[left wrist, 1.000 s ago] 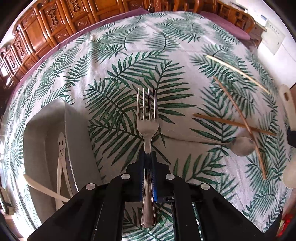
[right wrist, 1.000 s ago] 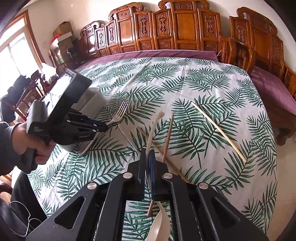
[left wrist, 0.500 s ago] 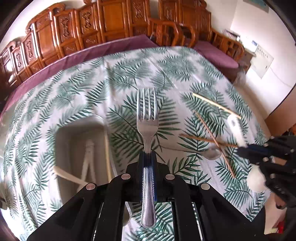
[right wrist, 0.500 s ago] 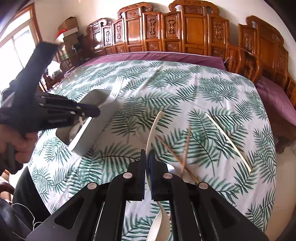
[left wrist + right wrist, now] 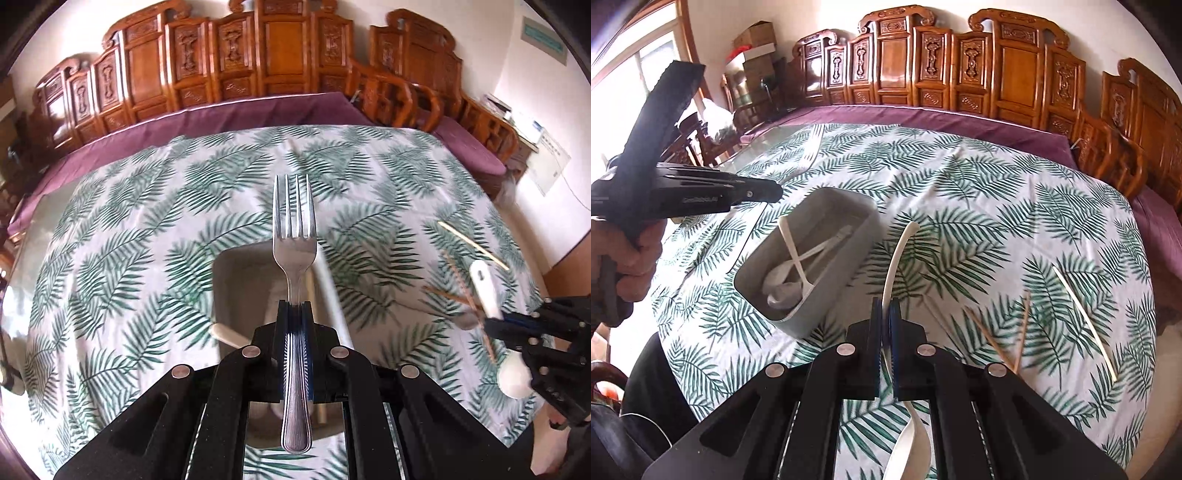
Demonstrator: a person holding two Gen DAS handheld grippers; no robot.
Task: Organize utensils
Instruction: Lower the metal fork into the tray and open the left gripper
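My left gripper [image 5: 294, 306] is shut on a steel fork [image 5: 294, 254], tines pointing away, held in the air over a grey bin [image 5: 240, 280]. From the right wrist view the left gripper [image 5: 777, 192] hangs above and left of the bin [image 5: 849, 266], and the fork [image 5: 812, 146] sticks out beyond it. White plastic utensils [image 5: 798, 258] lie crossed inside the bin. My right gripper [image 5: 885, 306] is shut on the handle of a white spoon [image 5: 897, 258], lifted just right of the bin. The right gripper [image 5: 491, 326] and the spoon [image 5: 484, 284] also show in the left wrist view.
A pale chopstick [image 5: 1086, 317] and two brown chopsticks [image 5: 1023, 328] lie on the leaf-print tablecloth [image 5: 979, 192] to the right. Carved wooden chairs [image 5: 960, 66] ring the far edge of the table. A person's hand [image 5: 631, 254] grips the left tool.
Both grippers rose off the table. The left one carried the fork from right of the bin to above it. The right one lifted the white spoon and moved left toward the bin.
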